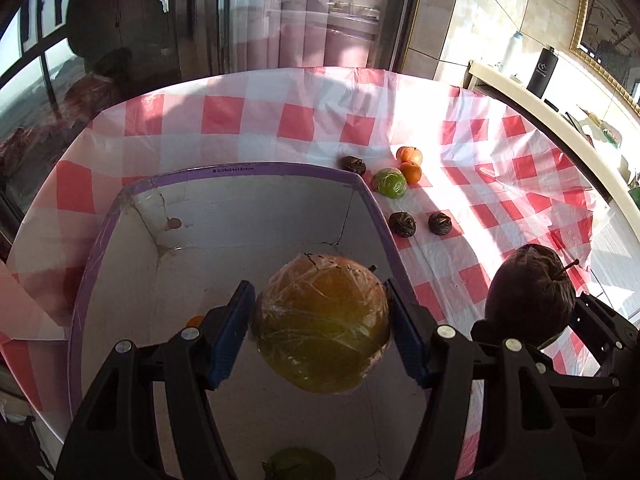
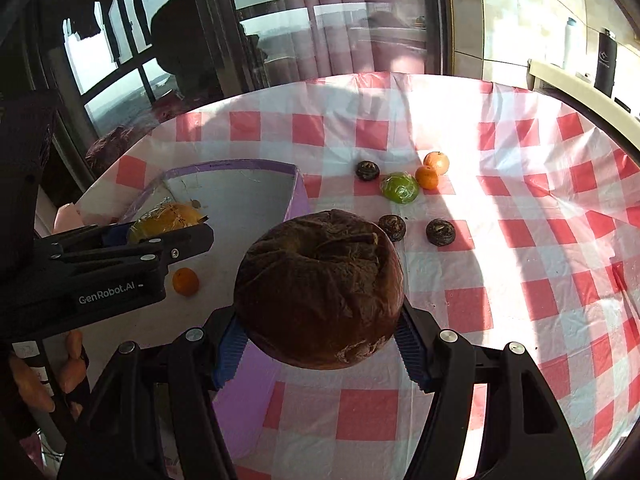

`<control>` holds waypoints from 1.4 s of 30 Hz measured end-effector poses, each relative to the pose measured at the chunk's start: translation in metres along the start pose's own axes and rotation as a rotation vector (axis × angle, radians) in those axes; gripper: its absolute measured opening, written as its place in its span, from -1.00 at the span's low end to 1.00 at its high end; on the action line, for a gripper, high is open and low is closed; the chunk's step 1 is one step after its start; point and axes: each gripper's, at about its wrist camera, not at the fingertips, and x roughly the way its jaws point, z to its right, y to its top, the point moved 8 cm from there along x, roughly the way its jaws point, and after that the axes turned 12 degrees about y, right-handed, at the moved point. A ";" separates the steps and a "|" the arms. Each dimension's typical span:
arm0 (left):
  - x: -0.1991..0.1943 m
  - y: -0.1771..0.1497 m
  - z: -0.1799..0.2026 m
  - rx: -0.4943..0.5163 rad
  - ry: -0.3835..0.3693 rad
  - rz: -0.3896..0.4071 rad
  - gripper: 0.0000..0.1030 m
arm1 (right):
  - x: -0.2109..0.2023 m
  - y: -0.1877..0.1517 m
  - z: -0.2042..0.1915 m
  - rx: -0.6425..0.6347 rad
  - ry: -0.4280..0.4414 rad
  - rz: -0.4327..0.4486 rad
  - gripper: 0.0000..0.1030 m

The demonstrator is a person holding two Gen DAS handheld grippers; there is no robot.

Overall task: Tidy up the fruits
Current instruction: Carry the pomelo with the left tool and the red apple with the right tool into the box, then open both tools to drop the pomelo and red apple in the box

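Observation:
My left gripper (image 1: 320, 320) is shut on a large yellow-orange fruit wrapped in film (image 1: 322, 324) and holds it over the inside of a white box with a purple rim (image 1: 248, 170). My right gripper (image 2: 320, 340) is shut on a big dark wrinkled apple (image 2: 319, 286), just right of the box (image 2: 298, 196); the apple also shows in the left wrist view (image 1: 530, 294). A small orange (image 2: 185, 281) and a green fruit (image 1: 298, 465) lie in the box. On the checked cloth lie a green wrapped fruit (image 2: 399, 188), two oranges (image 2: 427, 177) and three small dark fruits (image 2: 440, 232).
The table has a red and white checked cloth (image 2: 520, 280). A window and curtain stand behind it. A counter with a black bottle (image 1: 542, 70) runs along the right. The left gripper's body (image 2: 100, 268) is to the left of the right one.

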 end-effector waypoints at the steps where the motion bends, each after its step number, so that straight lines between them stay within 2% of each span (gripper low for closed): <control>1: 0.000 -0.002 -0.008 -0.007 0.008 -0.001 0.27 | 0.002 0.000 -0.008 -0.016 0.008 -0.004 0.24; 8: 0.004 -0.017 -0.040 -0.026 0.048 -0.026 0.27 | 0.018 0.001 -0.055 -0.129 0.048 -0.042 0.24; 15: 0.028 -0.023 -0.062 -0.021 0.094 -0.083 0.27 | 0.051 -0.010 -0.079 -0.219 0.031 -0.181 0.24; 21: 0.064 -0.036 -0.080 -0.025 0.131 -0.190 0.27 | 0.077 -0.030 -0.092 -0.298 0.020 -0.319 0.24; 26: 0.090 -0.051 -0.088 -0.047 0.122 -0.335 0.27 | 0.099 -0.040 -0.094 -0.295 0.015 -0.432 0.24; 30: 0.109 -0.065 -0.093 -0.050 0.122 -0.442 0.27 | 0.116 -0.046 -0.093 -0.323 -0.026 -0.514 0.24; 34: 0.121 -0.072 -0.095 -0.015 0.130 -0.503 0.28 | 0.127 -0.044 -0.094 -0.376 -0.076 -0.559 0.24; 37: 0.130 -0.078 -0.094 0.020 0.138 -0.543 0.27 | 0.134 -0.048 -0.099 -0.464 -0.132 -0.605 0.24; 42: 0.135 -0.080 -0.096 0.031 0.151 -0.554 0.25 | 0.143 -0.054 -0.094 -0.454 -0.140 -0.680 0.23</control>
